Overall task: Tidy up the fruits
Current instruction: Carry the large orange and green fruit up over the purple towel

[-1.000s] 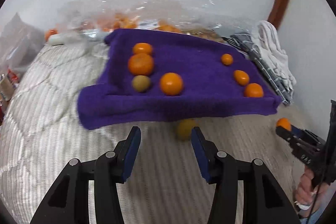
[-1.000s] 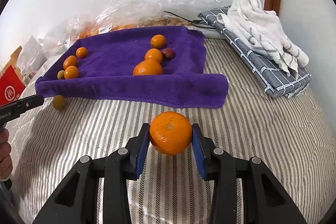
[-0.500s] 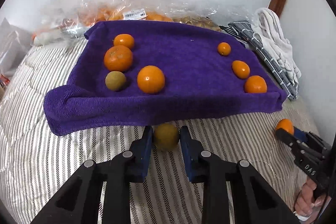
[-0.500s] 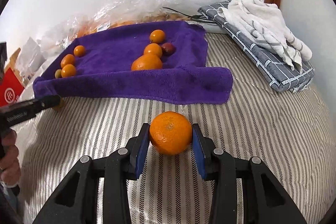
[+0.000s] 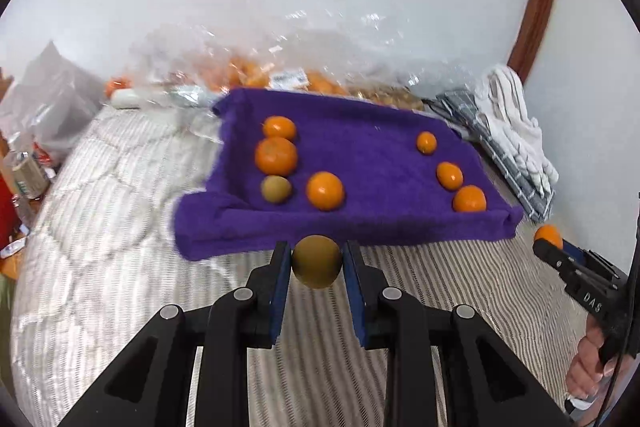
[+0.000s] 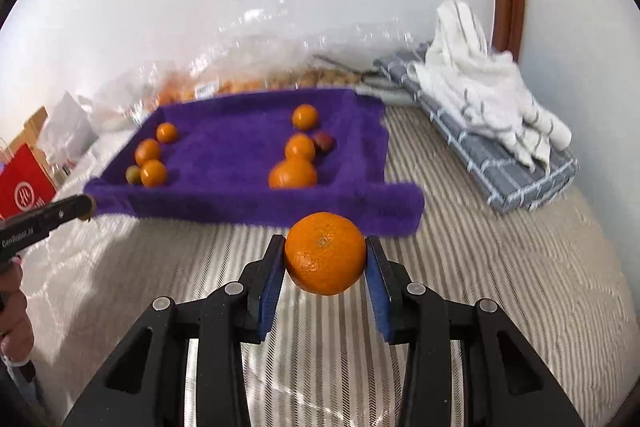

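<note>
Tongs on the left (image 5: 316, 259) have just snapped shut on a small greenish-yellow fruit (image 5: 317, 261) that a second ago lay loose on the striped bed (image 5: 120, 267), just in front of the purple towel (image 5: 360, 155); the fruit now hangs clear of the cover, pinched between the blue pads (image 5: 280, 283). Right tongs (image 6: 325, 259) are clamped, as before, on a larger orange (image 6: 325, 253), carried a little higher over the bed. Beyond both, the towel already holds two groups: in the left view, four fruits at its left, one of them a greenish fruit (image 5: 276, 189), and three small oranges (image 5: 450, 175) at its right. Both stray fruits look ready to go onto the towel, each to its like, I'd guess. Behind it a clear plastic bag (image 5: 288, 59) lies against the wall.
</note>
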The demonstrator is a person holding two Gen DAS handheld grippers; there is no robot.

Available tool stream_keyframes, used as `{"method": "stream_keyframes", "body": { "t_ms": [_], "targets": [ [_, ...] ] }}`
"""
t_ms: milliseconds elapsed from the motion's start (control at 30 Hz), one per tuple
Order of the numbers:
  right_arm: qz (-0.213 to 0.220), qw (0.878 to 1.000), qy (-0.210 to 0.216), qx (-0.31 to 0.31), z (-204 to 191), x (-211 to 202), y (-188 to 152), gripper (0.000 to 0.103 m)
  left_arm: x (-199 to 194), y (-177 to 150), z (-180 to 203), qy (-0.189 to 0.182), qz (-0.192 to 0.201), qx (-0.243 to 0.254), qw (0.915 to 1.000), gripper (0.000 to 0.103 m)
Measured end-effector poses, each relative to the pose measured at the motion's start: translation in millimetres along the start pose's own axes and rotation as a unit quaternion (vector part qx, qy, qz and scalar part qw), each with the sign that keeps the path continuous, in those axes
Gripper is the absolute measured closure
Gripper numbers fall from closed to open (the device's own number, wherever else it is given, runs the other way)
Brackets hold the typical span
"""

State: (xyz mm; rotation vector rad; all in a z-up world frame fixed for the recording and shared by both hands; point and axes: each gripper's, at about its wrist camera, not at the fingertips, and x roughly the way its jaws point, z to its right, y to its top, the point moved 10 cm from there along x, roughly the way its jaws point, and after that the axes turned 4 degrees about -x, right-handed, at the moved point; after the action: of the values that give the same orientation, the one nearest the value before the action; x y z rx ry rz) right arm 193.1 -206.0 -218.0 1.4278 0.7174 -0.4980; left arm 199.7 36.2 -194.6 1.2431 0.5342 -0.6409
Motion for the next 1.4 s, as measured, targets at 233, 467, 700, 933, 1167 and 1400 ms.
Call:
{"method": "stream_keyframes", "body": {
  "t_ms": [233,467,700,933,1167,1400],
  "targets": [
    [0.021,1.000,0.001,-0.001,-5.0,-22.8,29.5,0.064,-33.6,17.6,-24.8,0.009,0.029,-0.022,0.9993,0.078],
    [0.045,0.999,0.005,-0.004,-8.4,-37.6,58.4,0.064,-53.0,46.4,-31.3,0.011,0.056,-0.032,0.9978,0.078],
    [0.053,0.998,-0.011,-0.030,-16.5,-35.6,76.0,0.064,-48.4,62.5,-25.7,0.003,0.059,-0.039,0.9975,0.078],
    [0.054,0.998,-0.012,-0.040,-18.2,-28.1,90.5,0.064,-35.9,74.3,-8.5,-0.003,0.055,-0.027,0.9981,0.078],
    [0.050,0.999,0.001,-0.016,-16.0,-10.5,100.3,0.064,-18.0,81.2,0.4,0.000,0.052,-0.020,0.9984,0.078],
    [0.045,0.999,0.022,-0.007,-23.4,8.7,114.1,0.064,-5.6,99.8,3.9,0.004,0.054,-0.012,0.9984,0.078]
  ]
}}
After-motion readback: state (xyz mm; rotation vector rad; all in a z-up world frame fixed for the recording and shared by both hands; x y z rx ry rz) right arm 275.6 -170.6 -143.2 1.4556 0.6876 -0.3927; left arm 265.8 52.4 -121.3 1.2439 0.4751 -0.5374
